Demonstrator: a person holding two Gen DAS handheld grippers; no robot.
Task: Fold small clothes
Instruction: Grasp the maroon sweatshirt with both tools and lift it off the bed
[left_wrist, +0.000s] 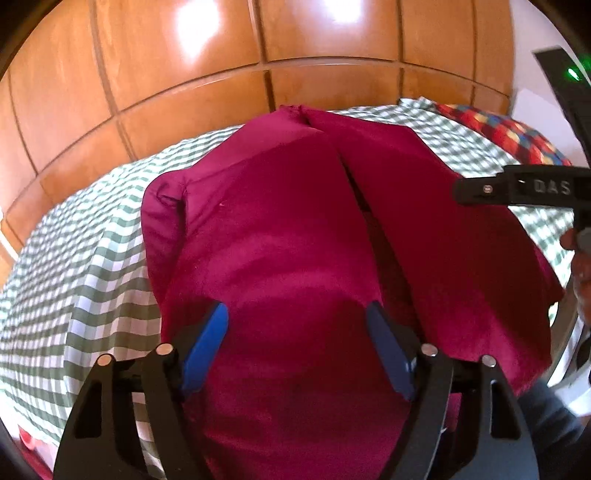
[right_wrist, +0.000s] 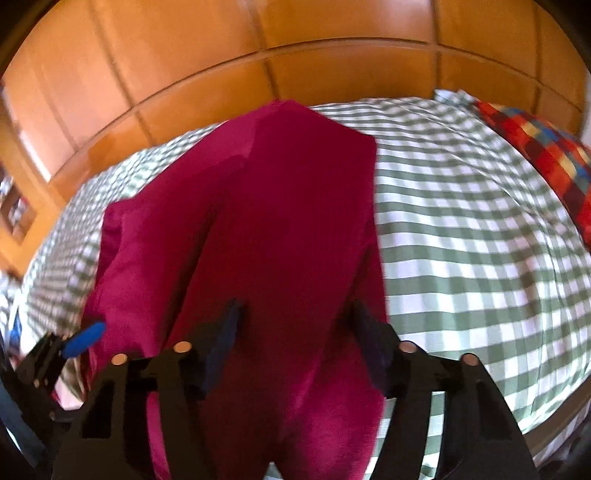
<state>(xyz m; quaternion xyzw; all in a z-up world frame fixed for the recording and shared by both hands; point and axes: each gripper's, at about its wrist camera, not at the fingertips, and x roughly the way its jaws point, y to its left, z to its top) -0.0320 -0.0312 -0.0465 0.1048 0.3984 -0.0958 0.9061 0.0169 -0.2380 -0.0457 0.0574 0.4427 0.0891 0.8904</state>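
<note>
Magenta garment (left_wrist: 280, 236) lies on the green-checked bed (left_wrist: 92, 258), with the left gripper (left_wrist: 297, 317) and right gripper (right_wrist: 295, 314) each part-open astride its near hem, pads not visibly pinching it.

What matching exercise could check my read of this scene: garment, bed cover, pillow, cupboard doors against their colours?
Things:
1. garment
2. bed cover
3. pillow
4. cupboard doors

Colours:
A. green and white check
B. glossy orange-brown wood
C. plain magenta
D. multicoloured squares, mostly red

Pairs: 1-C, 2-A, 3-D, 4-B
</note>
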